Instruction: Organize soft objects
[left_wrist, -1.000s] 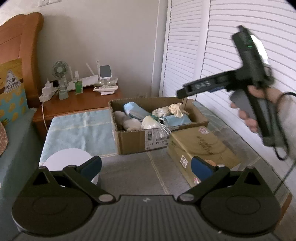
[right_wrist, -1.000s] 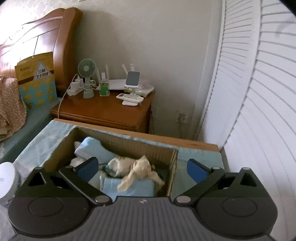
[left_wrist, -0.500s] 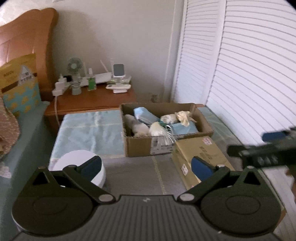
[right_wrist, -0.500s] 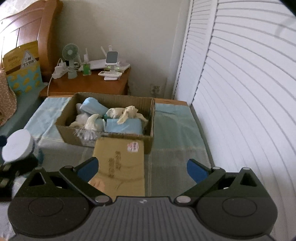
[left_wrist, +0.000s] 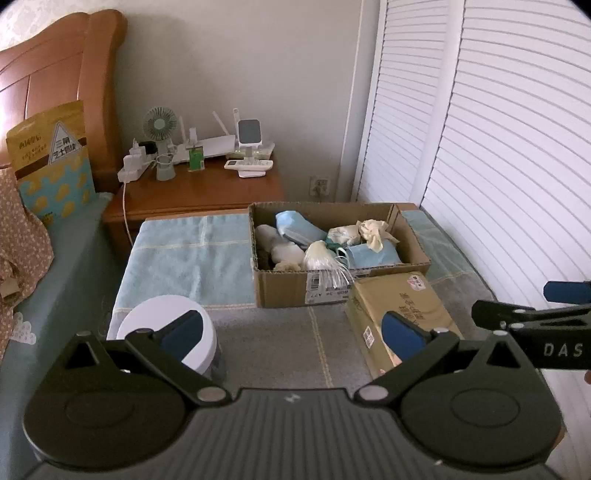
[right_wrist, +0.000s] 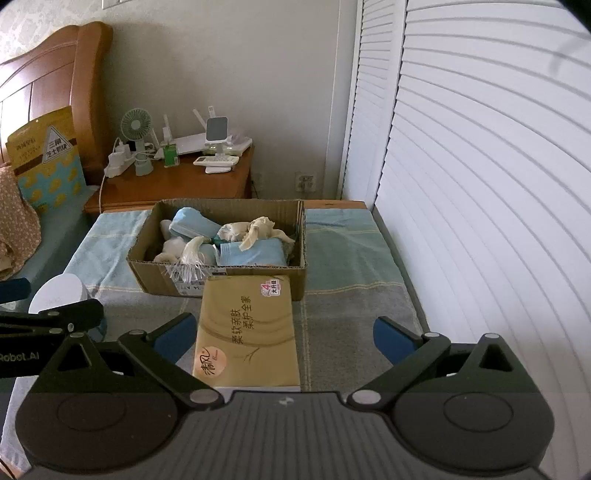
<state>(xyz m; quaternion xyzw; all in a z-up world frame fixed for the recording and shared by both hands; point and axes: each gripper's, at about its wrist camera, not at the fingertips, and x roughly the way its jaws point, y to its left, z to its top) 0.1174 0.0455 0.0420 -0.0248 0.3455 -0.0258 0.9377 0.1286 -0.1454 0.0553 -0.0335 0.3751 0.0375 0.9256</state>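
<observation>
Right wrist view: both claws, right claw (right_wrist: 282, 341) and left claw (left_wrist: 291, 330), gape empty; tissue pack (right_wrist: 247, 328) abuts cardboard box (right_wrist: 221, 278); careless reach risks snagging plastic fringe (right_wrist: 188, 264).

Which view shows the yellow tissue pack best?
The right wrist view: the yellow tissue pack lies centred with its whole printed top readable. The left wrist view shows the pack angled off to the right, its near end hidden behind one of the left gripper's fingers.
</observation>
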